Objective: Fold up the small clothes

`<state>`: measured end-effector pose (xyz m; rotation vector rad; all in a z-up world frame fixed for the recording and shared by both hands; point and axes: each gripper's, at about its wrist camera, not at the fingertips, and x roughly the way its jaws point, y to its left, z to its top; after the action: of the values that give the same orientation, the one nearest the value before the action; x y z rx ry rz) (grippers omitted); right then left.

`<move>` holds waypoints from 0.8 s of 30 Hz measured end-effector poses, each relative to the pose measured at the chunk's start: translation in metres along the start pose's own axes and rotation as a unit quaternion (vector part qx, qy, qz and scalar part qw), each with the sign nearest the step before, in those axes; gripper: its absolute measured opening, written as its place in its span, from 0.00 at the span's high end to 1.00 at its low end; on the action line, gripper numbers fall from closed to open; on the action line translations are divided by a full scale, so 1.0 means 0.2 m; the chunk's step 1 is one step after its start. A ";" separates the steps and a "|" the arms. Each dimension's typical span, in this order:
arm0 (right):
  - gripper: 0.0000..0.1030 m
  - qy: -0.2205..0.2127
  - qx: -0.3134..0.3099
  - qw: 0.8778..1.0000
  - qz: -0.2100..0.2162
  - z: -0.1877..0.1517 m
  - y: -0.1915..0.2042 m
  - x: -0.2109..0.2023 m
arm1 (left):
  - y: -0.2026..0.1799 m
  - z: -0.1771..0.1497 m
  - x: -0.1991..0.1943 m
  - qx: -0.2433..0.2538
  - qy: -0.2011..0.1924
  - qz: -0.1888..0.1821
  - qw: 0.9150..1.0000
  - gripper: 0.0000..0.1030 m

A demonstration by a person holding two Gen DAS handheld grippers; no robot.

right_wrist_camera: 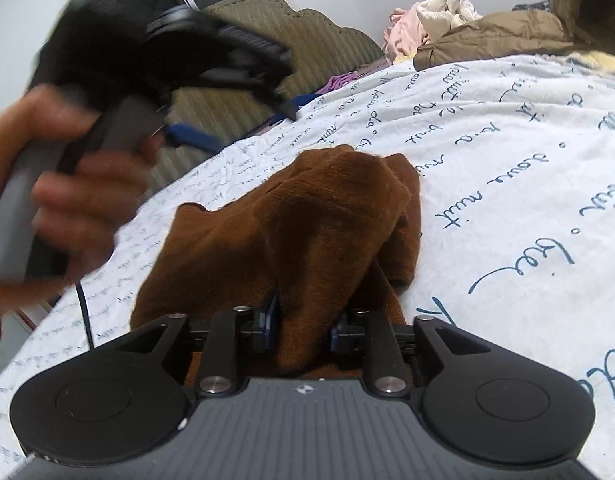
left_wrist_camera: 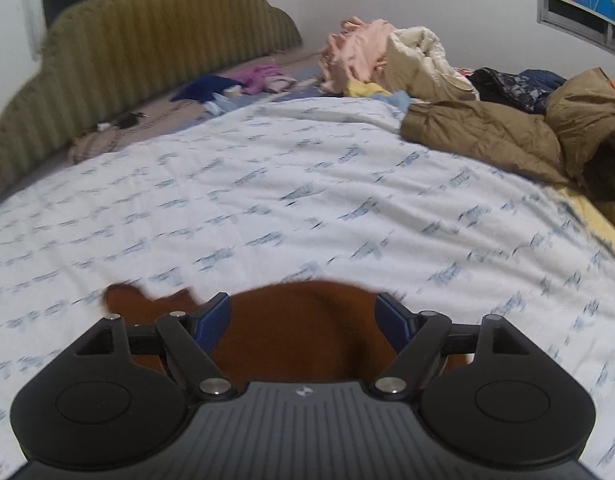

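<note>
The left gripper had its jaws spread wide, nothing pinched; the brown cloth lay beneath and between them, apparently released. The right gripper stood partly open, cloth bunched between its pads; whether they pressed it could not be told. The cloth sat doubled and rumpled on the printed quilt, so one fold appeared made, with flattening left. A hand held the left tool raised and angled down over the bed.
</note>
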<state>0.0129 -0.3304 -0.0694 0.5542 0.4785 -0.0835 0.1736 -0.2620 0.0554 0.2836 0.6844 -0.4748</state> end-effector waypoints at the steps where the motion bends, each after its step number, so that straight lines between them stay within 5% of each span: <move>1: 0.70 0.000 0.006 1.000 0.006 0.00 -0.01 0.00 | 0.02 -0.05 -0.03 0.003 -0.004 0.003 1.000 0.23; 9: 0.56 0.002 0.053 0.998 0.040 0.06 -0.06 0.00 | 0.18 -0.52 -0.31 0.011 -0.044 0.068 0.997 0.16; 16: 0.50 0.017 0.110 0.992 0.057 0.17 -0.10 0.05 | 0.24 -0.85 -0.46 0.001 -0.053 0.044 0.998 0.12; 24: 0.51 0.038 0.185 0.979 0.081 0.22 -0.20 0.12 | 0.11 -1.00 -0.48 0.086 -0.075 0.048 0.992 0.12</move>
<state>0.0447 -0.3866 -0.0681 0.9635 0.4941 0.0061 0.0134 -0.1315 -0.0267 0.4360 0.4808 -0.4588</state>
